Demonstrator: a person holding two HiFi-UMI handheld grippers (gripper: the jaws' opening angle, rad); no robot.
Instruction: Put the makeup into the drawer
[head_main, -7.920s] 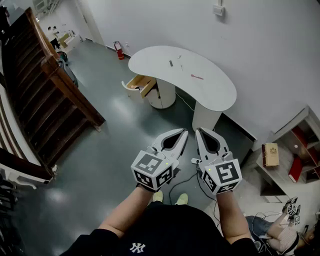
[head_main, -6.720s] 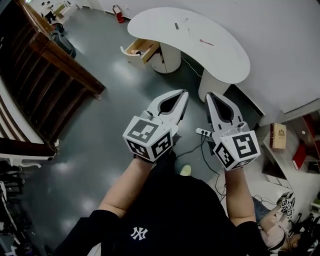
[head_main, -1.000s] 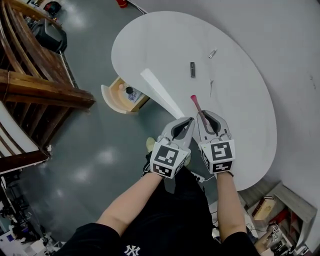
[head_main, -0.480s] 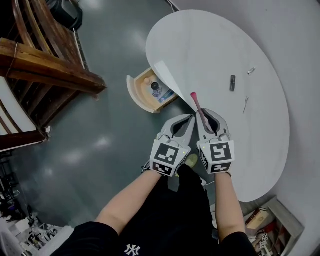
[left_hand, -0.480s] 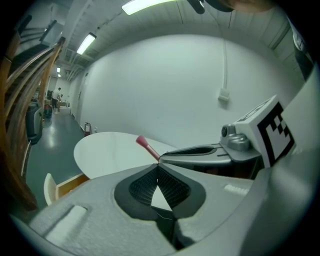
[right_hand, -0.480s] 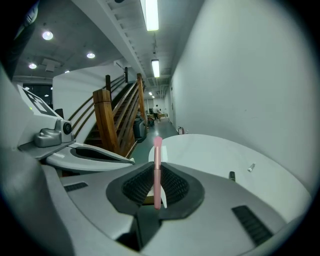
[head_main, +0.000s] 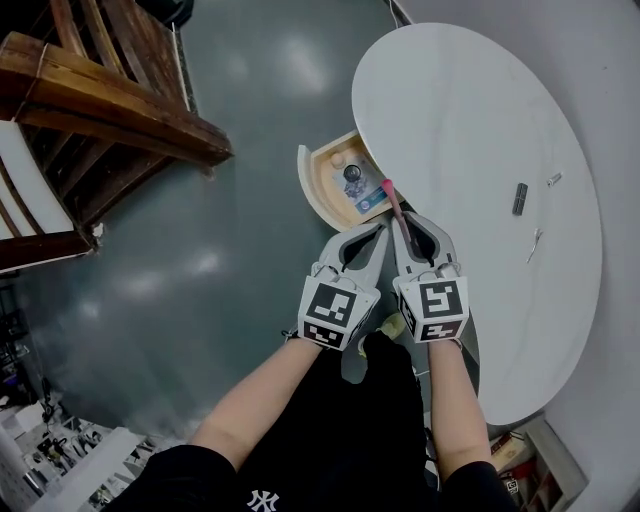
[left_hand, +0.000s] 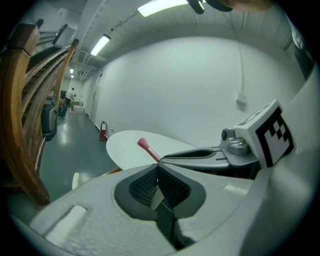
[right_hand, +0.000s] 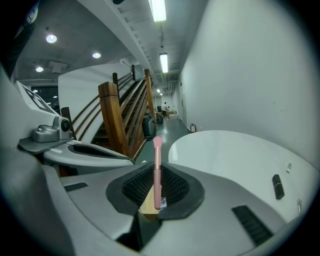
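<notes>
1. The right gripper has its fingers pinched on the lower handle of the pink makeup brush, bristles pointing forward.
2. The brush looks light, stiff and slim. It may pivot, so a mid-handle grip would be steadier.
3. The left gripper has its fingers closed together with nothing between them.
4. The brush tip hangs over the open drawer, beside the counter.

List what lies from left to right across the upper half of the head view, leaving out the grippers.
wooden staircase → open drawer → pink makeup brush → dark tube → small silver item
</notes>
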